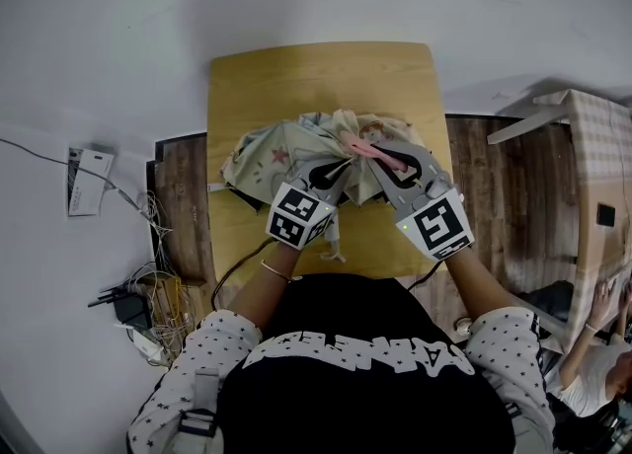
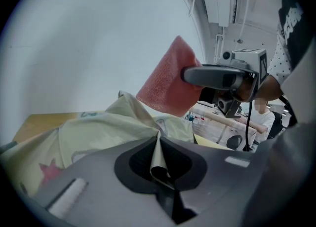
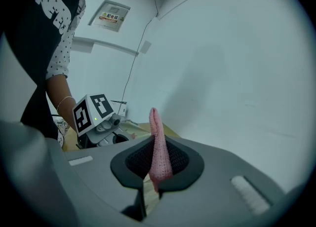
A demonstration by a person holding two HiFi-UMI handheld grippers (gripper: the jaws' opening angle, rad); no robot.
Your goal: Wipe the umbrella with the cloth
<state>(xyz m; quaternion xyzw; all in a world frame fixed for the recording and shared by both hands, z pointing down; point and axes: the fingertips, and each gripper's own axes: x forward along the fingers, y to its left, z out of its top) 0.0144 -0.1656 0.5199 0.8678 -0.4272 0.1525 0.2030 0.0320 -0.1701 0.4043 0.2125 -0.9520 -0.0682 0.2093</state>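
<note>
A cream umbrella (image 1: 296, 151) with pink star prints lies collapsed on the wooden table (image 1: 306, 72). My left gripper (image 1: 336, 178) is shut on a fold of the umbrella's fabric (image 2: 159, 162), which runs up between its jaws. My right gripper (image 1: 380, 158) is shut on a pink cloth (image 1: 367, 149); the cloth (image 3: 159, 147) sticks up between its jaws. In the left gripper view the pink cloth (image 2: 165, 80) hangs from the right gripper just above the umbrella canopy (image 2: 98, 132). The two grippers sit close together over the umbrella's right part.
The small table stands against a white wall. Cables and a power strip (image 1: 148, 299) lie on the floor at the left. Another table (image 1: 592, 166) and a seated person (image 1: 597, 363) are at the right.
</note>
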